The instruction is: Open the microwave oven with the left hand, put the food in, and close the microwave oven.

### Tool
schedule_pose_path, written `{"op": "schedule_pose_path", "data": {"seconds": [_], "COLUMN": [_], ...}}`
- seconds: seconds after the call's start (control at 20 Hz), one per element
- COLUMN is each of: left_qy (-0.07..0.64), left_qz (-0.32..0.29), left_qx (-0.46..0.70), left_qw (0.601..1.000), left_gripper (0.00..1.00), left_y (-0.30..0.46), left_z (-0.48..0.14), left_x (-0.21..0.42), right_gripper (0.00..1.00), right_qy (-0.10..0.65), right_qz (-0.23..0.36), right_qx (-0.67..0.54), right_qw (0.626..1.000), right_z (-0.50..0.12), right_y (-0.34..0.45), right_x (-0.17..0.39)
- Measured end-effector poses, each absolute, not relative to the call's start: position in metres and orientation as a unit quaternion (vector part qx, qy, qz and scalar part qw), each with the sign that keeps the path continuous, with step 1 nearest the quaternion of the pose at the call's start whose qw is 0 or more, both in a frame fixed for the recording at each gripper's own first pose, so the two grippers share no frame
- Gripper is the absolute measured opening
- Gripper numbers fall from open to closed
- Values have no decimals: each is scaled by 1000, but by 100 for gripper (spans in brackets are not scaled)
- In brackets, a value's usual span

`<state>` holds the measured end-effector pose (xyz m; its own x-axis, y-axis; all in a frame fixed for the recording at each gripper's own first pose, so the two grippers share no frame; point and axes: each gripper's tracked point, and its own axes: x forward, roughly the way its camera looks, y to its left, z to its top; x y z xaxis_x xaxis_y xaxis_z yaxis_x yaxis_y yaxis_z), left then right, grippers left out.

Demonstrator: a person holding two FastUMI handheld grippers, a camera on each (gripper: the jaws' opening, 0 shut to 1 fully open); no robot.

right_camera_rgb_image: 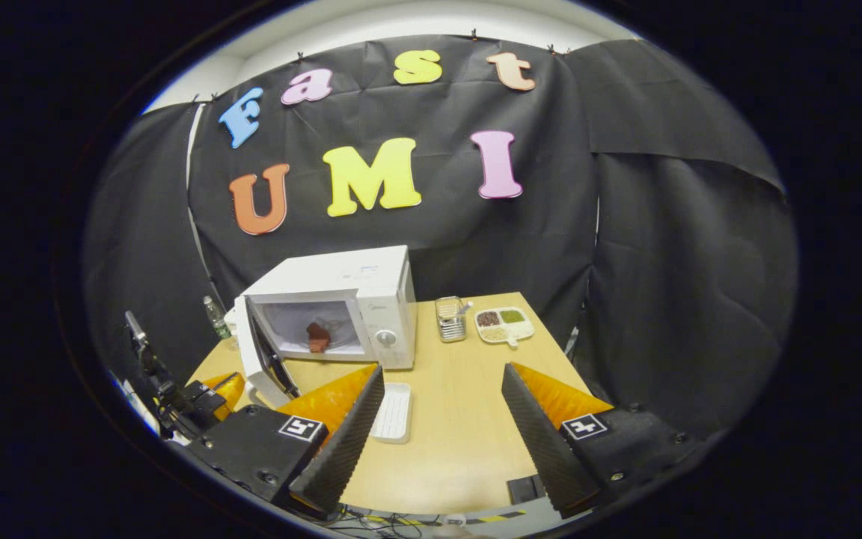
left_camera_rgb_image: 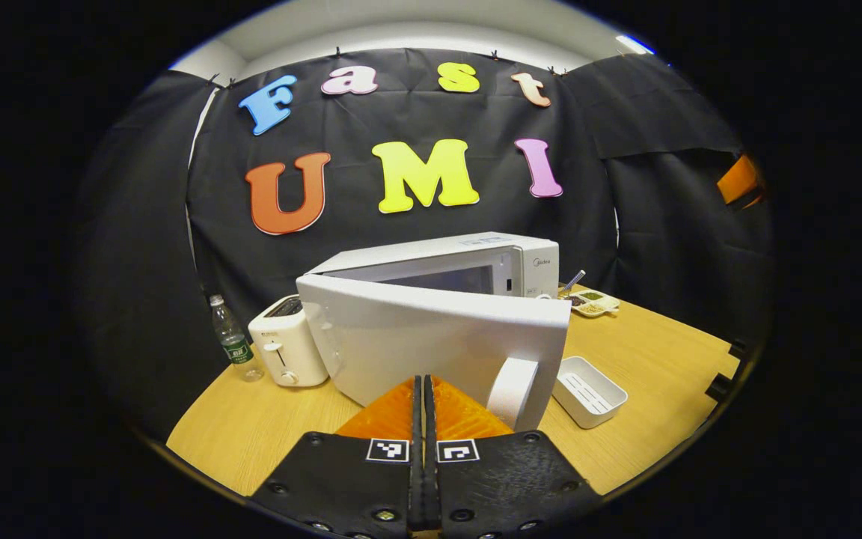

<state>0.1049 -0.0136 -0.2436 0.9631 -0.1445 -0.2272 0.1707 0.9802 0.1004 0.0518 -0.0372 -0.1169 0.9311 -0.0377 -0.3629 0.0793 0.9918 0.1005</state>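
The white microwave (right_camera_rgb_image: 371, 292) stands on the wooden table (right_camera_rgb_image: 461, 419) with its door (right_camera_rgb_image: 263, 355) swung partly out. A brown piece of food (right_camera_rgb_image: 318, 337) lies inside the lit cavity. In the left gripper view the door's outer face (left_camera_rgb_image: 416, 344) is right ahead, with its round handle (left_camera_rgb_image: 513, 393) at the lower right. My left gripper (left_camera_rgb_image: 424, 383) is shut with nothing between its fingers, its tips close to the door's face. My right gripper (right_camera_rgb_image: 442, 408) hangs open over the table in front of the microwave, holding nothing.
A white toaster (left_camera_rgb_image: 286, 350) and a water bottle (left_camera_rgb_image: 233, 340) stand left of the microwave. A shallow white tray (right_camera_rgb_image: 392, 412) lies in front of it. A metal container (right_camera_rgb_image: 450, 318) and a divided dish (right_camera_rgb_image: 506, 323) sit at the back right.
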Motion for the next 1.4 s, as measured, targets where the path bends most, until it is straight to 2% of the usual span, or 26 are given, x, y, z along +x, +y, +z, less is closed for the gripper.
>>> {"op": "schedule_pose_path", "data": {"seconds": [0.05,0.1,0.15,0.65,0.7,0.75,0.85,0.9,0.95,1.0,1.4], "left_qy": [108,105,105,96,95,93,90,90,91,93,104], "left_qz": [-86,-89,-97,-106,-106,-106,-106,-106,-104,-102,-77], "left_qx": [60,60,61,62,60,63,64,63,62,62,42], "left_qw": [989,989,988,988,988,988,988,988,988,988,991], "left_gripper": [7,0,0,0,0,0,0,0,0,0,0], "left_y": [-21,-27,-37,-89,-97,-101,-112,-117,-122,-125,-132], "left_z": [-244,-244,-245,-246,-246,-245,-245,-246,-248,-251,-265], "left_x": [108,111,115,168,176,185,201,209,217,225,276], "right_gripper": [100,91,100,100,91,100,100,91,91,100,100], "right_qy": [185,187,188,202,204,206,210,212,214,215,221], "right_qz": [-32,-34,-35,-30,-29,-28,-28,-27,-27,-28,-35], "right_qx": [58,60,62,69,70,71,74,76,78,79,78], "right_qw": [980,980,980,977,976,976,974,974,973,973,971], "right_z": [-117,-119,-120,-133,-135,-136,-141,-143,-144,-146,-150], "right_y": [-42,-47,-51,-83,-85,-88,-95,-98,-101,-105,-126], "right_x": [53,54,54,75,77,80,87,90,94,98,123]}}
